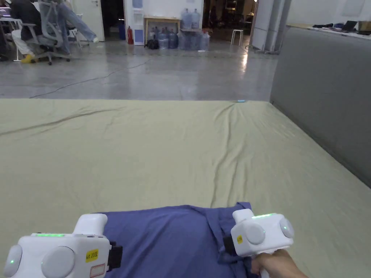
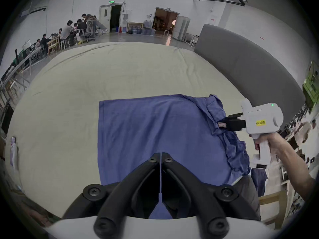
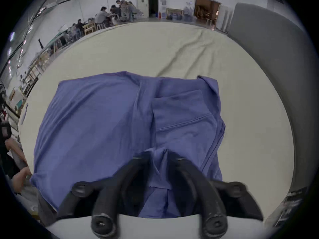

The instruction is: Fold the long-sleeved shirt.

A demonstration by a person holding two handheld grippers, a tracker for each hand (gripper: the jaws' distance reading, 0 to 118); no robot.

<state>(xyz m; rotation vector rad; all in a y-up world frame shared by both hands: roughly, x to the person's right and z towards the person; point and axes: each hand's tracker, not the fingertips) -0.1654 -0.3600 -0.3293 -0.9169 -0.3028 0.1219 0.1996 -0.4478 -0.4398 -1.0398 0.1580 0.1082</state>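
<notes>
Pale olive sheeting covers the wide bed (image 1: 181,144), which carries the blue long-sleeved shirt (image 1: 170,242) at its near edge, with a grey padded headboard (image 1: 326,101) standing along the bed's right side. Beyond the bed's far edge lies a polished concrete floor (image 1: 163,76), where water bottles (image 1: 188,36) cluster by a small table against the back wall, and people sit at desks (image 2: 69,34) off to the far left.

Relative to the shirt, the left hand-held gripper (image 2: 160,155) hovers over the near hem with its jaws brought together, the blue cloth showing through the thin slit between them; whether they pinch fabric cannot be told. The shirt's left part lies flat and smooth, its left edge straight.

The right hand-held gripper (image 2: 221,124) sits at the shirt's rumpled right side, held level and pointing leftward into the bunched cloth. The right hand (image 2: 269,142) grips its handle from below, forearm reaching in from the lower right. In the right gripper view its jaws (image 3: 159,156) clamp a ridge of the blue fabric between them, beside a folded-over sleeve (image 3: 181,110).
</notes>
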